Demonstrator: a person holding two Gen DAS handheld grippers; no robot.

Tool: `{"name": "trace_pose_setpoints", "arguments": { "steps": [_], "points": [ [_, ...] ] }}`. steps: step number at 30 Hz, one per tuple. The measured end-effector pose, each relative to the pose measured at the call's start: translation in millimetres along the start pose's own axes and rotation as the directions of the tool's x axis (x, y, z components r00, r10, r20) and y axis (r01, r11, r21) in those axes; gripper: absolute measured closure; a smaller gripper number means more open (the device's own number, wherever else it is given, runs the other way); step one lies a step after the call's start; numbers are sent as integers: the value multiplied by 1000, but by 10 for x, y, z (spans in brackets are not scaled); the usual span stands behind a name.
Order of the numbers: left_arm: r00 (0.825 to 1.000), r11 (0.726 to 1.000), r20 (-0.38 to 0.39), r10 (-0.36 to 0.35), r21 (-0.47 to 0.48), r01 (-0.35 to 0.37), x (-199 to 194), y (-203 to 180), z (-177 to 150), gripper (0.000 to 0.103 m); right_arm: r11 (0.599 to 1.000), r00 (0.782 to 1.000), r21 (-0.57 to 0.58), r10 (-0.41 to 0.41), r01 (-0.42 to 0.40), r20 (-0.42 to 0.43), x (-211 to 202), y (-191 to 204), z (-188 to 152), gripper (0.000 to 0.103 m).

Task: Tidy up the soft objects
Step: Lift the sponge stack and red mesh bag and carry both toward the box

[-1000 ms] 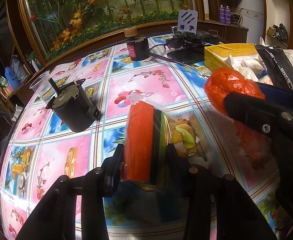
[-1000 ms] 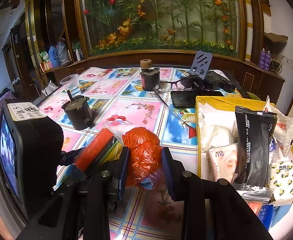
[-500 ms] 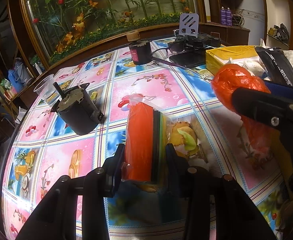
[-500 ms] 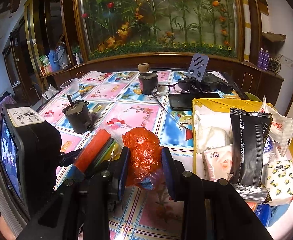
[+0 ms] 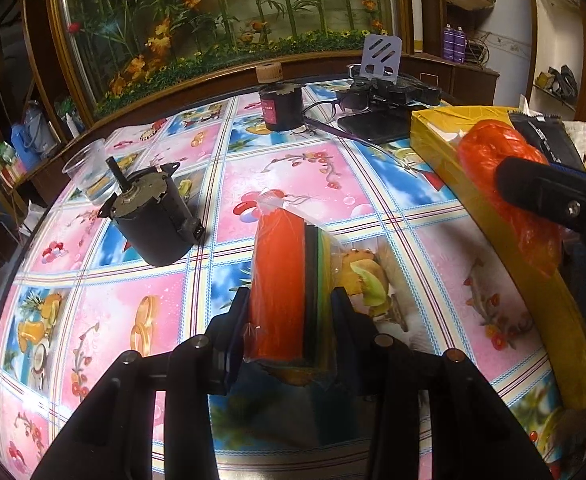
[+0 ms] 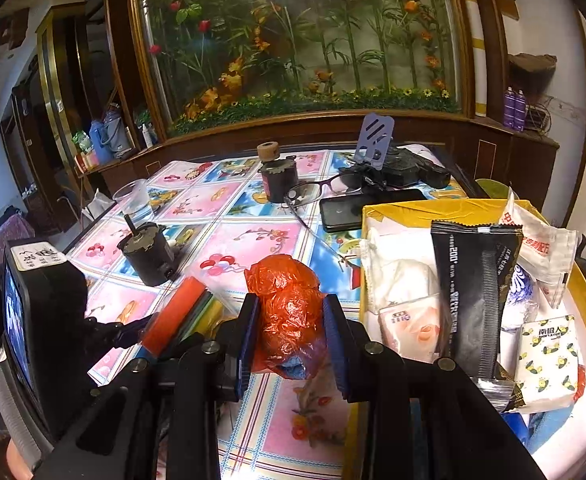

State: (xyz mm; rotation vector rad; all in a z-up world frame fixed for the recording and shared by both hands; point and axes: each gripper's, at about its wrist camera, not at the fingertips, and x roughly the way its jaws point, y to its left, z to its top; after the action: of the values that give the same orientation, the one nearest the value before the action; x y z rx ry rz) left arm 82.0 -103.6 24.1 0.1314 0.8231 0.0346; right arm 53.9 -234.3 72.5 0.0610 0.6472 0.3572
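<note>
My right gripper [image 6: 291,332] is clamped on the crumpled orange bag [image 6: 289,312], carried above the table with the yellow box [image 6: 397,210] just to its right, nearer this hand, while my left gripper [image 5: 289,320] grips the bagged sponge stack [image 5: 279,280], long axis pointing forward.

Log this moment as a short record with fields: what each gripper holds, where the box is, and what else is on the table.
left gripper: shut on bagged sponge pack
right gripper: shut on orange plastic bag
yellow box: right side of the table, already holds tissue packs and a black pouch
other items: two black motors, plastic cup, glasses, phone
</note>
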Motion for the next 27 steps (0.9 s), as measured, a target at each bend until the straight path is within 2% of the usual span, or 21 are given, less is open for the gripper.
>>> {"name": "trace_pose_setpoints", "arguments": {
  "steps": [11,20,27],
  "points": [
    [997,995,29,-71,-64,73,-44,69,23,64,996,999,87,-9,6,33,-136,-298,64,69],
    [989,994,119,-92,-43,98,-220,-31,47,64,988,998,157,-25,15,66,-280,-578,99,69],
    [968,988,213,-133,-46,146,-414,-139,78,64,974,994,223,-56,34,96,-424,-860,117,69]
  ]
}}
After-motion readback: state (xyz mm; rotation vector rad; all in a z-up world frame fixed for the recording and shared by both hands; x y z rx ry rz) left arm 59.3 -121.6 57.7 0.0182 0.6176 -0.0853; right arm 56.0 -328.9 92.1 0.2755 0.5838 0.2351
